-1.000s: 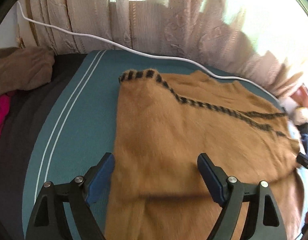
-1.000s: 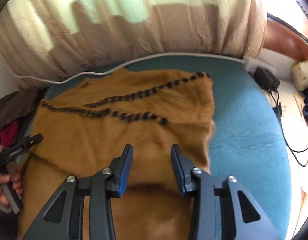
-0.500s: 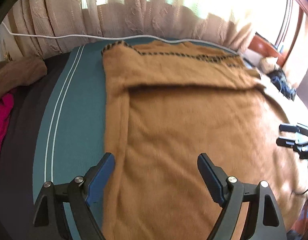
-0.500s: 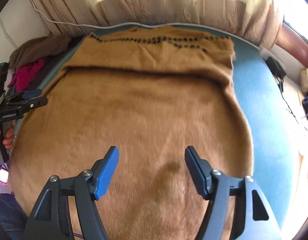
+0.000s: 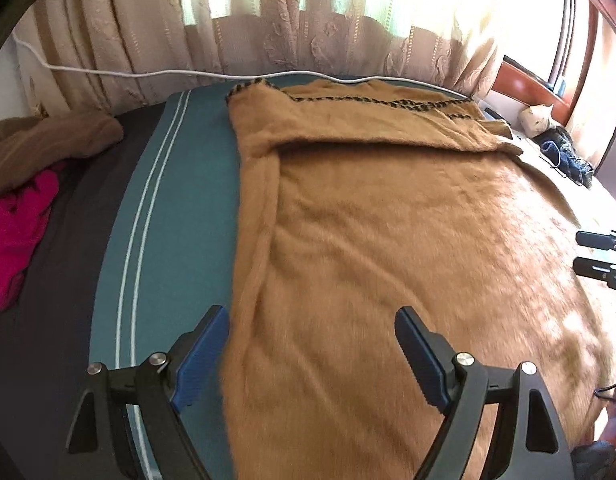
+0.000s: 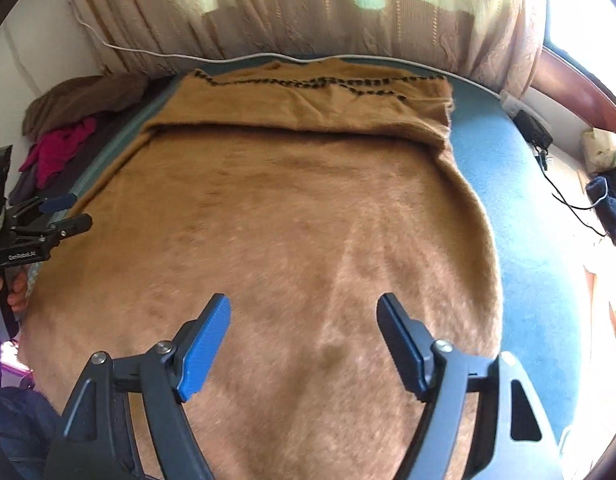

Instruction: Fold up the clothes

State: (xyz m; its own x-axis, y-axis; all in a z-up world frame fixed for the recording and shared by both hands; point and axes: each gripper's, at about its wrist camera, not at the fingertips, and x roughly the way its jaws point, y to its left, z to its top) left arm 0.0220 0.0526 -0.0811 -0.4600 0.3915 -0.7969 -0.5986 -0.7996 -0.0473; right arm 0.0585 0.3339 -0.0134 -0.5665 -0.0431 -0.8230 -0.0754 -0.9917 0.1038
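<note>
Left wrist view: tan garment (image 5: 388,240) runs lengthwise away from both grippers (far end already folded over), left gripper (image 5: 312,344) and right gripper (image 6: 303,332) jaws wide, empty.

The sweater's (image 5: 388,240) near hem runs off the bottom edge in both views. Its folded far band covers the cloth beneath. The right gripper (image 5: 600,256) is cut by the frame's edge. Items by the window (image 6: 604,148) are unclear.

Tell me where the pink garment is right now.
The pink garment lies at the left edge of the left wrist view, on the dark sheet, just below the brown garment.
</note>
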